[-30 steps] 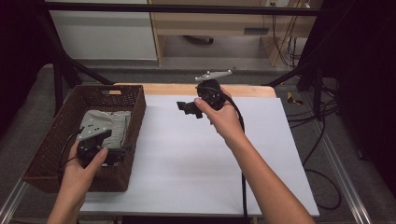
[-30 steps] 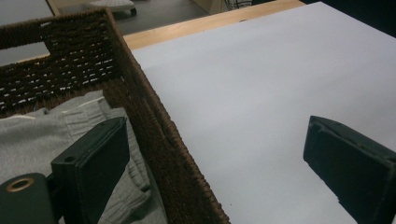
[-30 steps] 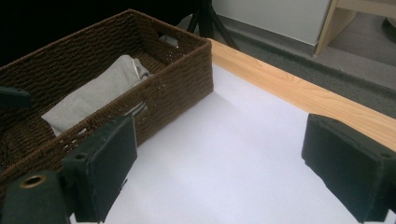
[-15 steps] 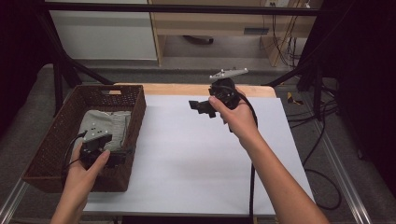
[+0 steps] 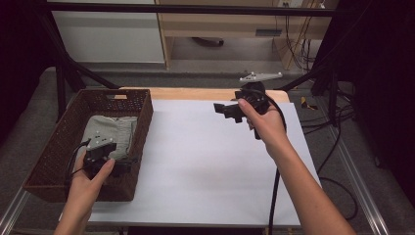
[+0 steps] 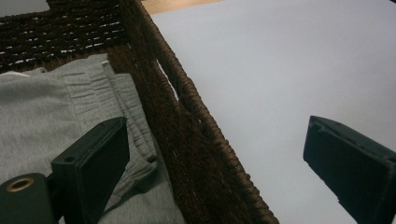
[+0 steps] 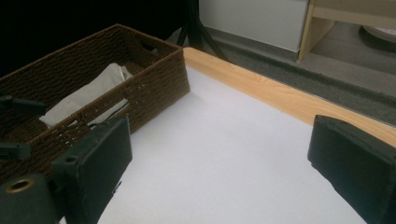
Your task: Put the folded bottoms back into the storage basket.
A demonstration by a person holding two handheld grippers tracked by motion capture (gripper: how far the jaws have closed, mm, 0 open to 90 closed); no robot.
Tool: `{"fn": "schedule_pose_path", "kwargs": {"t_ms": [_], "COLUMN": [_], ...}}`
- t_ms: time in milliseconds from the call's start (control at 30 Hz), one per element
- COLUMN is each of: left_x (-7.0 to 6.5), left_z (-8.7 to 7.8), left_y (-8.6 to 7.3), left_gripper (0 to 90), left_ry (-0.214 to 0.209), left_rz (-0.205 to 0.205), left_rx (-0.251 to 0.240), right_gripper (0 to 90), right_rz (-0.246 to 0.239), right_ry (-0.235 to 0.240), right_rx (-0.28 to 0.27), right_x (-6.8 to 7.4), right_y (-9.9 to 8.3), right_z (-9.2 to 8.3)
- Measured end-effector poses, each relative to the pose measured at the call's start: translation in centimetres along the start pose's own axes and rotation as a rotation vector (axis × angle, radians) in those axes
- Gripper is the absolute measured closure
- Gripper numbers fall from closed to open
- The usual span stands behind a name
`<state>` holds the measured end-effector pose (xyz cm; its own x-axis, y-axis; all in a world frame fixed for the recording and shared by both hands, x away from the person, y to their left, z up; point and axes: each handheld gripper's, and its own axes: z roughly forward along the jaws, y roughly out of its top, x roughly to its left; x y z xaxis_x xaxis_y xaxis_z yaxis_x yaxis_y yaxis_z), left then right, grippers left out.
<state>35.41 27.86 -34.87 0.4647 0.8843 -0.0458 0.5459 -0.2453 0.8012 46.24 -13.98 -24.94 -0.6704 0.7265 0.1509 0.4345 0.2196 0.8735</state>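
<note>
Over at nine o'clock on the worktop (image 5: 205,161) sits a dark woven basket (image 5: 54,142), and folded inside it lies a grey garment (image 5: 110,132) with a ribbed waistband, tucked toward the basket's right wall. The left gripper (image 5: 128,165) is held low over the near right corner of that basket, its fingers released and spread wide. In the left gripper view those fingers (image 6: 93,158) straddle the basket's right wall (image 6: 187,121): one hangs above the grey cloth (image 6: 42,116), the other over the white sheet outside. Neither touches the cloth or the wicker.

The right gripper (image 5: 220,108) is raised up at about one o'clock, near the far wooden edge of the worktop, well apart from the basket and pointing toward it. Its fingers are released too, gaping with nothing between them. In the right gripper view the basket (image 7: 154,70) sits at ten o'clock with the garment (image 7: 88,91) showing pale inside, and the wooden strip (image 7: 280,95) runs across behind the white surface.
</note>
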Motion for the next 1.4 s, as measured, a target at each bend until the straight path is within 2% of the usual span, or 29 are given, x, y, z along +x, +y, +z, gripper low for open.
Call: {"fn": "schedule_pose_path", "kwargs": {"t_ms": [267,433,700,1000,1400], "left_x": [-0.1,-0.1,0.0,-0.1,-0.1], "left_z": [0.1,0.0,0.1,0.1,0.1], "left_y": [-0.1,-0.2,-0.2,-0.2,-0.3], "left_gripper": [7.2,7.2,7.2,7.2,7.2], "left_ry": [0.005,0.009,0.006,0.008,0.004], "left_rz": [0.001,0.005,0.001,0.007,0.002], "left_rx": [0.007,0.000,0.003,0.009,0.007], "right_gripper": [6.6,6.6,7.0,8.3,6.3], "right_rz": [0.016,0.017,0.059,0.087,0.110], "right_ry": [-0.044,-0.050,-0.060,-0.103,-0.125], "right_rx": [-0.002,0.005,0.012,0.010,0.006], "right_x": [-1.5,-2.2,-3.5,-5.1,-6.2], "right_y": [-1.2,-1.9,-3.8,-5.4,-6.9], "right_z": [-1.6,-2.2,-3.2,-4.6,-6.0]}}
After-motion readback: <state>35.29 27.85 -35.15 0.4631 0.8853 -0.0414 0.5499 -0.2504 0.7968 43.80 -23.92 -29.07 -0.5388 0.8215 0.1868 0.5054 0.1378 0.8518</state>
